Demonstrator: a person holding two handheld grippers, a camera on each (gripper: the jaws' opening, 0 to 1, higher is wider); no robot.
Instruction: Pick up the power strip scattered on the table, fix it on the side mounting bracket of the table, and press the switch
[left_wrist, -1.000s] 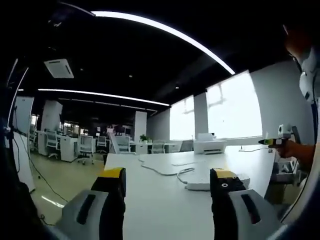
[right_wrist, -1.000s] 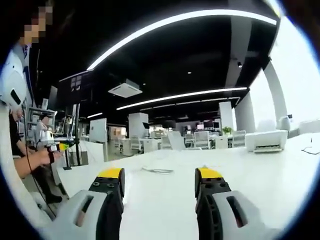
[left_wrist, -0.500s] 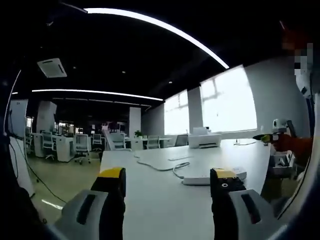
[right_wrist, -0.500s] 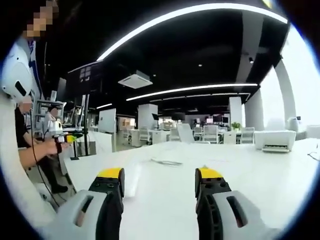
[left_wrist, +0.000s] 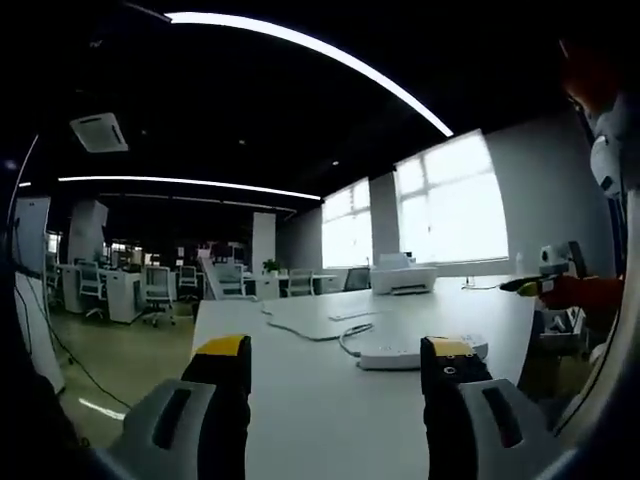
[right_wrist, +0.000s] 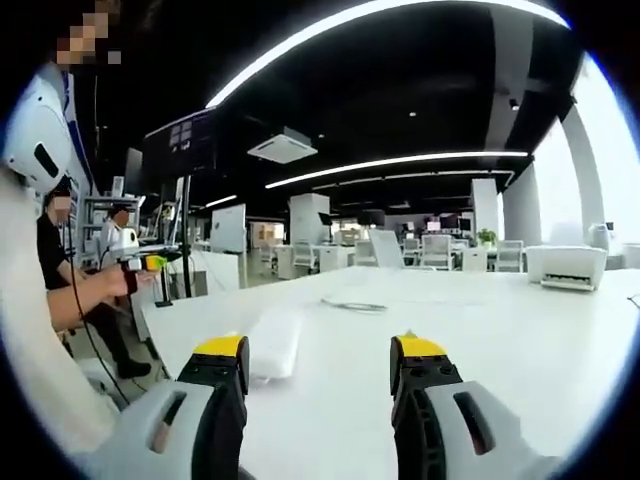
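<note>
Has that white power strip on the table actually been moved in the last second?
No. The power strip keeps its place against its cord and the printer; just the camera shifted.

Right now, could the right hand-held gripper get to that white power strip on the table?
Probably yes: the power strip lies on bare table just ahead-left of the right hand-held gripper, whose jaws stand open, with nothing between.

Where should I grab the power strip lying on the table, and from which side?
Grip the power strip across its narrow width, near mid-length, coming down from above. It lies flat on the white table, a long slim bar, so the long sides give the jaws parallel faces. Its cord leaves the far end; stay clear of that. The left gripper is open and looks nearer.
</note>
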